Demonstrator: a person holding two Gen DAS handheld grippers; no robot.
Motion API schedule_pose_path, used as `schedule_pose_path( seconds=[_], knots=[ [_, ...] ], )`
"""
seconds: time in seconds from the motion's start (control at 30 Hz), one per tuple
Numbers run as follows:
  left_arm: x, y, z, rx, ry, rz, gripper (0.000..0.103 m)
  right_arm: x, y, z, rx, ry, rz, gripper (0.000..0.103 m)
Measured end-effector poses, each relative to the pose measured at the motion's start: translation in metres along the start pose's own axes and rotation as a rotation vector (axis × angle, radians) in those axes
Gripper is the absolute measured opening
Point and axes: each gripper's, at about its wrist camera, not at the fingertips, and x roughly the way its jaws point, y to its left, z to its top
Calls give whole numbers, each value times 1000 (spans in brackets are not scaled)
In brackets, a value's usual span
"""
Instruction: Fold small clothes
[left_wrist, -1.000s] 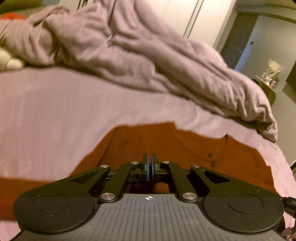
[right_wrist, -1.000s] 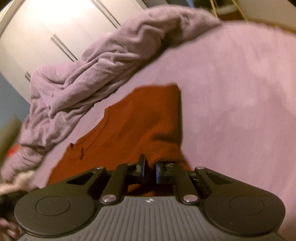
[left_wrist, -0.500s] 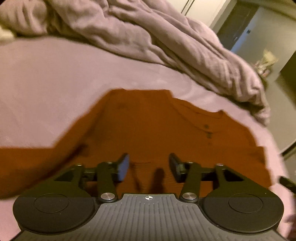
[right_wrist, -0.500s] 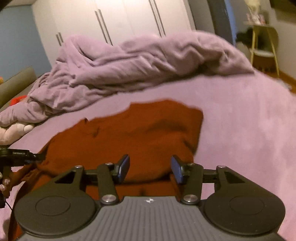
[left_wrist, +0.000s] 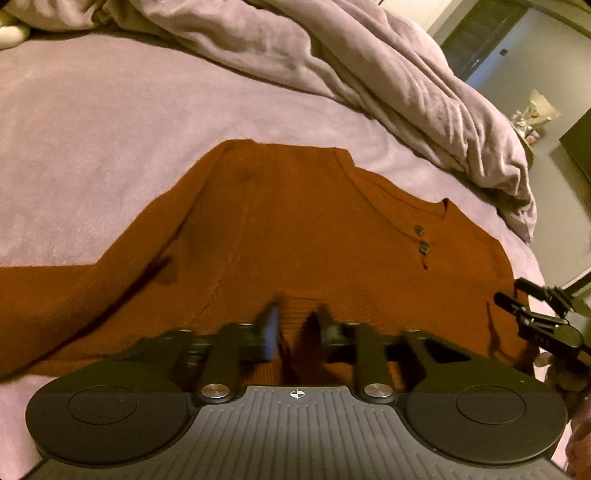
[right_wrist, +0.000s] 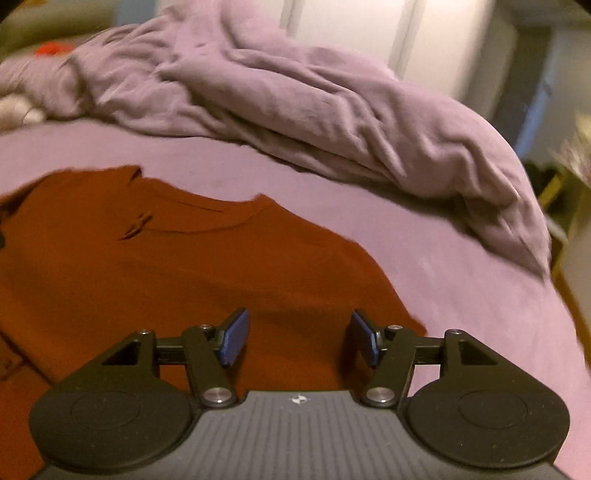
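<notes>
Shirt (left_wrist: 295, 236) beside rumpled blanket (left_wrist: 369, 74); left tongs (left_wrist: 295, 325) closing over it, right tongs (right_wrist: 299, 338) wide, empty.

— We see a rust-orange shirt (left_wrist: 295, 229) with two small dark buttons (left_wrist: 421, 238) on a plain lilac bed (left_wrist: 92, 122).

— We agree; the rumpled blanket (right_wrist: 295, 103) at twelve o'clock is lilac too, and we note blue pads (right_wrist: 232, 341) on black, ribbed-grey tools.

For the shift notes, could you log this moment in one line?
shirt: flat on bed | left gripper: closing on fabric fold | right gripper: open, opening, empty
</notes>
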Motion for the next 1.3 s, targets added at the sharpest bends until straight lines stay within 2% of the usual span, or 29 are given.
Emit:
schedule_pose_path(
  seconds=[0.07, 0.17, 0.23, 0.3, 0.37, 0.47, 0.57, 0.67, 0.77, 0.83, 0.97, 1.03, 1.1, 1.17, 1.23, 1.3],
  knots=[
    [3, -2, 1, 6, 3, -17, 10, 9, 6, 5, -69, -9, 57, 80],
    [3, -9, 0, 58, -17, -5, 8, 22, 19, 7, -186, 27, 87, 79],
    [2, -11, 0, 74, -40, 8, 7, 26, 23, 8, -226, 46, 133, 62],
    [-4, -11, 0, 73, -81, 4, 7, 26, 28, 9, -249, 51, 166, 32],
    [-10, -13, 3, 60, -118, -2, 7, 23, 34, 8, -292, 42, 164, 3],
    [-21, -18, 12, 83, -186, 13, 7, 18, 41, 13, -347, 4, 113, 3],
    [-26, -25, 22, 136, -241, 66, 7, 12, 41, 24, -305, -64, 67, 2],
    [-13, -26, 27, 159, -215, 153, 10, 13, 41, 35, -247, -108, -1, 1],
    [-6, -21, 20, 157, -167, 211, 11, 21, 41, 35, -199, -62, -25, 2],
    [-10, -22, 10, 177, -159, 208, 18, 13, 42, 30, -166, -44, -15, 2],
    [-6, -21, -4, 185, -119, 220, 39, -19, 49, 3, -143, -27, 48, 4],
    [1, -19, -7, 173, -95, 239, 45, -26, 52, -12, -149, -2, 78, 5],
    [1, -17, -10, 158, -101, 265, 59, -22, 55, -27, -173, 60, 82, 9],
    [-2, -17, -11, 155, -102, 305, 68, -22, 54, -36, -170, 68, 64, 10],
    [-7, -14, -13, 143, -98, 319, 69, -26, 50, -32, -123, 76, 42, 18],
    [-14, -10, -14, 114, -92, 329, 75, -32, 45, -28, -40, 80, 2, 45]
  ],
)
